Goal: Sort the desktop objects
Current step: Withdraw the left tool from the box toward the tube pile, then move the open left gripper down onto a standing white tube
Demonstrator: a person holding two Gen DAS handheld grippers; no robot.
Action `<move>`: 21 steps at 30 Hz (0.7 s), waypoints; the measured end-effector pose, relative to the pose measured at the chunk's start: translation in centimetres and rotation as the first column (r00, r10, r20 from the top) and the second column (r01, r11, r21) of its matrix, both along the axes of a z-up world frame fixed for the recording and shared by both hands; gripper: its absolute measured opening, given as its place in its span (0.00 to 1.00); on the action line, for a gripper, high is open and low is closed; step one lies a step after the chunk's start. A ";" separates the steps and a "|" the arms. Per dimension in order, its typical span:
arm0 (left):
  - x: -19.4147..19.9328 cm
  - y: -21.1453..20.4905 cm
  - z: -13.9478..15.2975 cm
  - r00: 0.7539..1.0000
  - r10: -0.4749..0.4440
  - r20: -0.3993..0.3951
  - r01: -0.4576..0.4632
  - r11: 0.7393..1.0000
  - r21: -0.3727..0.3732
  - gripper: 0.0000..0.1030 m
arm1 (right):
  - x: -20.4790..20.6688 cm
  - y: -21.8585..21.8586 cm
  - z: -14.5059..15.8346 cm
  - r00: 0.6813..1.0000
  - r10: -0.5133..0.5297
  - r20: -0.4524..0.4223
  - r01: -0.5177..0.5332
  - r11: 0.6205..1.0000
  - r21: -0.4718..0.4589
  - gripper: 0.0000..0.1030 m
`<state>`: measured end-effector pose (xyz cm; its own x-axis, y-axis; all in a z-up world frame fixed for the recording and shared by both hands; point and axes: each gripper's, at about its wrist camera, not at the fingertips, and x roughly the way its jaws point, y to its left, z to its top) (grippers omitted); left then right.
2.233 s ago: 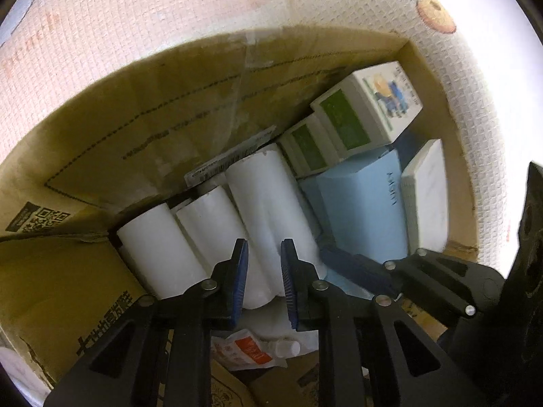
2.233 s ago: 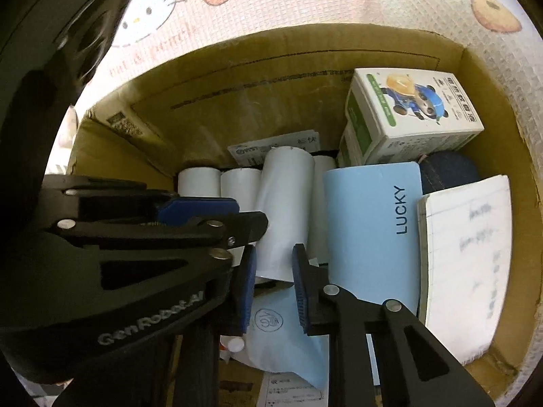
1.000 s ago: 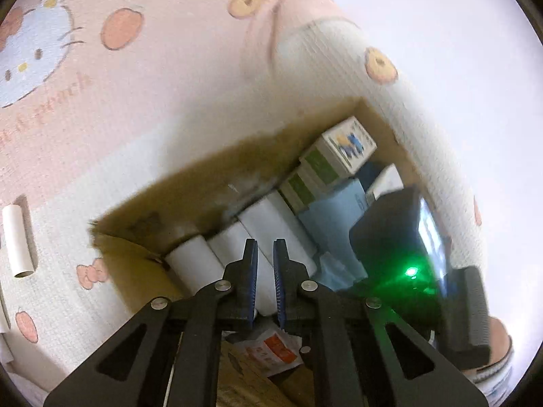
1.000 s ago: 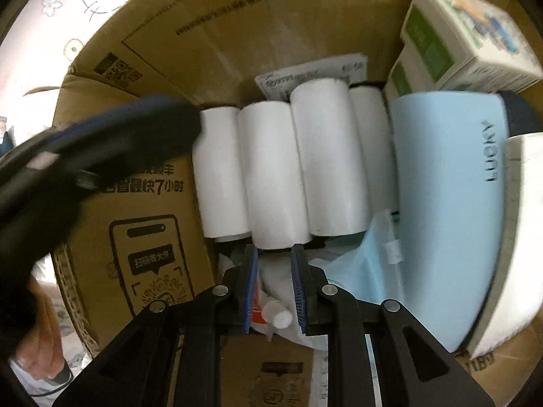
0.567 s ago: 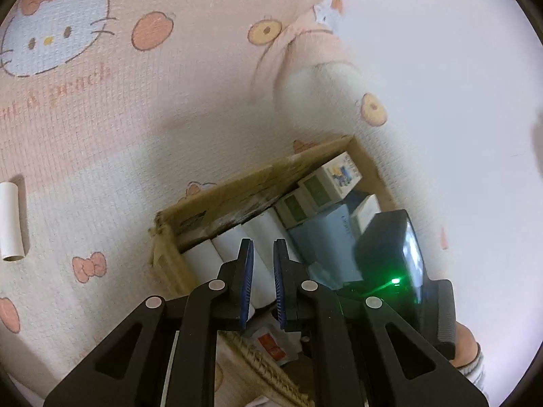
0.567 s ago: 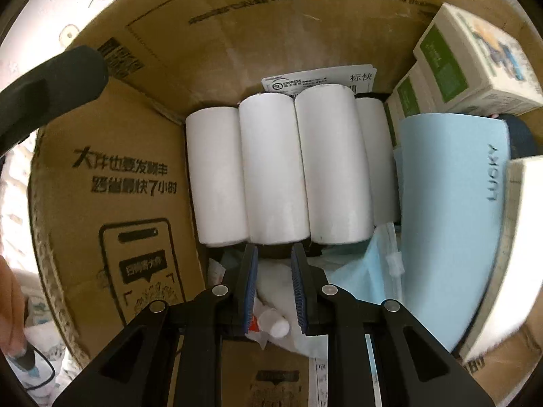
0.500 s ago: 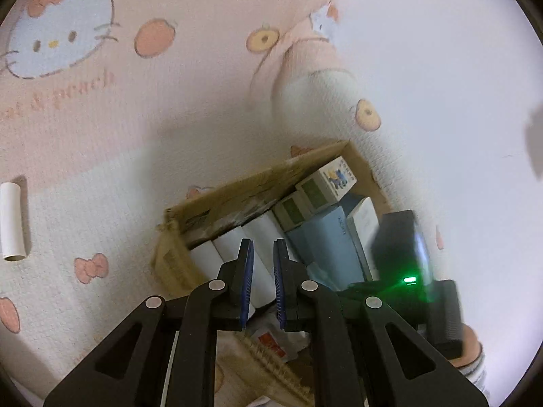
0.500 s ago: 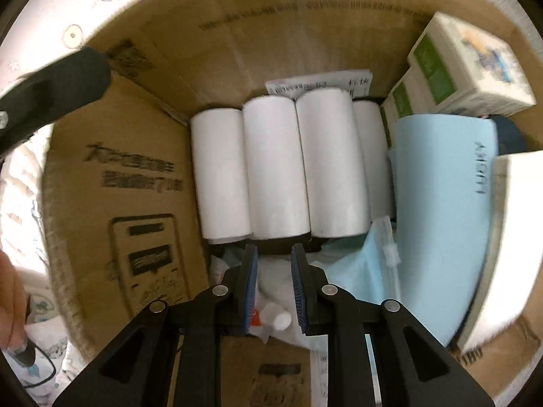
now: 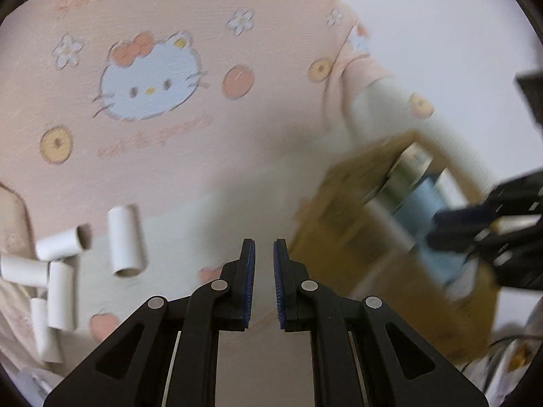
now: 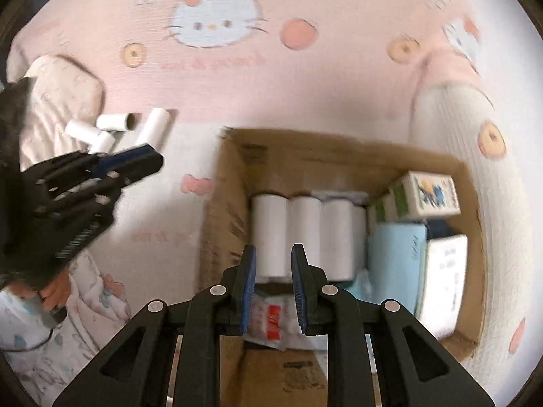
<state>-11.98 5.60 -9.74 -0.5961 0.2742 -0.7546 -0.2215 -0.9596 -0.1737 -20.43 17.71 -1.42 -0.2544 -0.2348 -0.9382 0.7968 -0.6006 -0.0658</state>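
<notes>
L gripper [image 9: 264, 254]: jaws a narrow gap apart, nothing between them, aimed at the printed bed cover [image 9: 152, 156]. R gripper [image 10: 270, 264]: jaws spread a bit wider, empty, above the cardboard box [image 10: 234, 183].

Task items: loose white paper rolls [image 9: 124, 240], a scatter of them on the cover off to the L, well apart from the box; one lies alone nearest the L gripper, others piled against each other further L. Same cluster shows in R view [image 10: 115, 127]. Box holds a row of packed rolls [image 10: 302, 234] side by side, plus a light blue notebook [image 10: 395, 261], small printed cartons [image 10: 431, 195], and a sachet [image 10: 271, 318] at the near end.

Handling (judgement): rolls look light, hollow core, paper skin; prob. crush or unwind if squeezed hard. Round, so will roll on soft fabric. Best take the lone roll first, across mid-length w/ jaws square to its axis, modest force. L view blurred; box contents unclear there.
</notes>
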 end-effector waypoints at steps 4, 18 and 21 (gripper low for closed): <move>0.3 -1.9 -3.0 0.998 0.012 0.056 -0.009 0.999 -0.053 0.12 | 2.1 -2.2 -1.0 0.998 0.062 0.006 -0.062 0.998 -0.002 0.17; -1.8 -8.3 -11.2 0.956 0.190 0.225 -0.195 0.981 0.001 0.12 | 7.6 -8.5 -3.6 0.984 0.179 -0.006 -0.179 0.981 -0.081 0.17; -2.4 -9.9 -11.2 0.943 0.237 0.235 -0.256 0.965 0.053 0.20 | 8.2 -10.4 -5.4 0.980 0.197 0.007 -0.197 0.980 -0.037 0.17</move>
<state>-14.33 -4.31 -20.94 -0.4702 0.2070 -0.8580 0.0739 -0.9595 -0.2720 -12.24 7.33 -6.84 -0.1901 -0.3133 -0.9304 0.9003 -0.4337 -0.0378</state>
